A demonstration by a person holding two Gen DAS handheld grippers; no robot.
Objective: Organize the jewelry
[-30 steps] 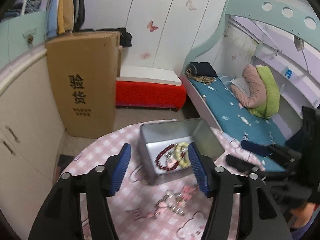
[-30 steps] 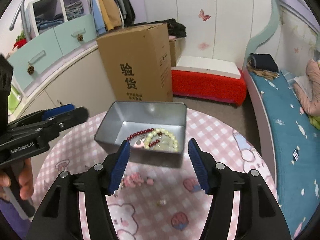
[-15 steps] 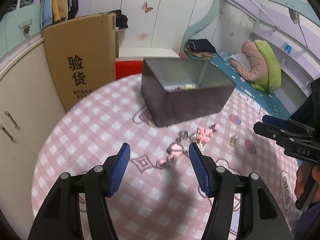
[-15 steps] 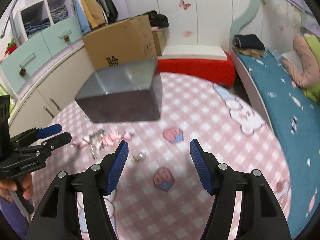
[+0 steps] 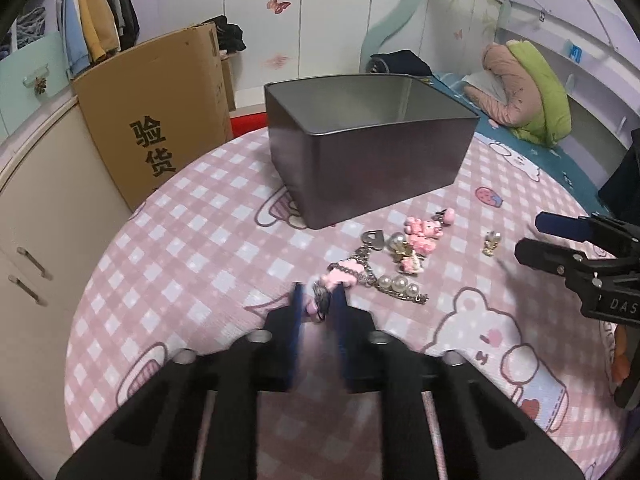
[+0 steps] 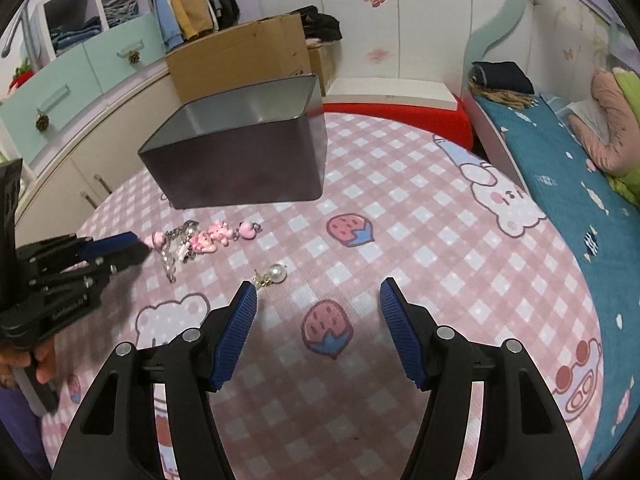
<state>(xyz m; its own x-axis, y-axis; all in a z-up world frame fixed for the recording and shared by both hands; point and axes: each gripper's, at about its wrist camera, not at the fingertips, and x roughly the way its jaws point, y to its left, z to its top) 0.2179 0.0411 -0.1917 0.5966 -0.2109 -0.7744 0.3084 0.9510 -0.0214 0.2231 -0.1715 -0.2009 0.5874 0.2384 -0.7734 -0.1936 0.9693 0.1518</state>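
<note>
Pink-charmed metal chain [image 5: 362,276] pinched in left tool [image 5: 318,304]; right tool [image 6: 318,308] wide, empty.

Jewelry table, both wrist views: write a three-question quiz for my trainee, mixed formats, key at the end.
1. True or false: the right gripper is open and holds nothing.
2. What has the left gripper closed on? A) pearl earring B) pink charm chain C) tin
3. Fill in: the pearl earring lies on the checked tablecloth just ahead of the right gripper's ____ finger.

Key: 1 true. 2 B, the near end of the pink charm chain, in front of the tin. 3 left.
</note>
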